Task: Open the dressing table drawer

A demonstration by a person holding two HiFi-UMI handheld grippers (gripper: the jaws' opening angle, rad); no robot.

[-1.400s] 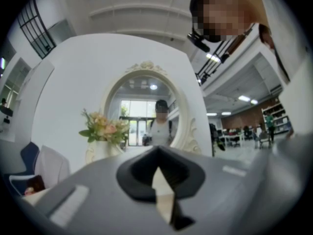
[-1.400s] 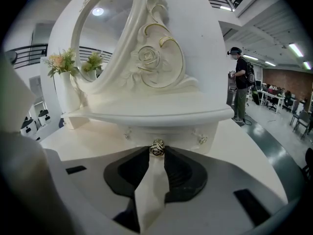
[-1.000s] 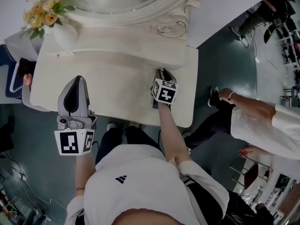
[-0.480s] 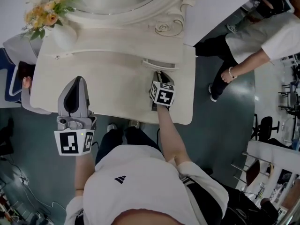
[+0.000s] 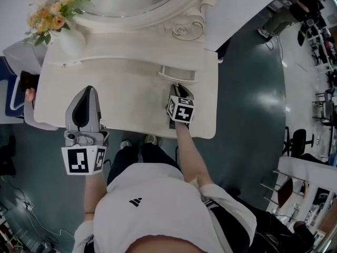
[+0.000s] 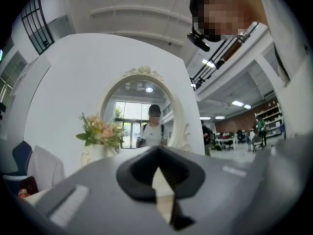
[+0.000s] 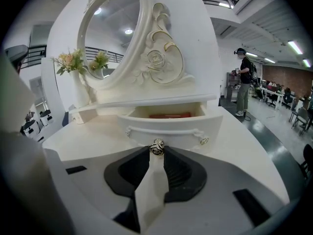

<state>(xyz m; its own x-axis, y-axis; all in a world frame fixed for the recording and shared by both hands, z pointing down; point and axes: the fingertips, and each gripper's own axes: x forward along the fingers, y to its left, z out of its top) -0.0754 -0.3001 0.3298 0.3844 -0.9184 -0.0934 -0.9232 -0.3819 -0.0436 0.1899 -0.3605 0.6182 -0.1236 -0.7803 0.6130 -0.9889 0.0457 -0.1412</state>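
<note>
My right tool (image 7: 157, 152) is clenched on the knob (image 7: 157, 146) of the drawer (image 7: 166, 124). The drawer stands partly pulled out of the bench (image 5: 126, 83) below the mirror (image 7: 110, 33), at 12 o'clock from that tool. My left tool (image 5: 88, 92), at 9 o'clock from the right one, is clenched on nothing and is held above the bench's front edge.
</note>
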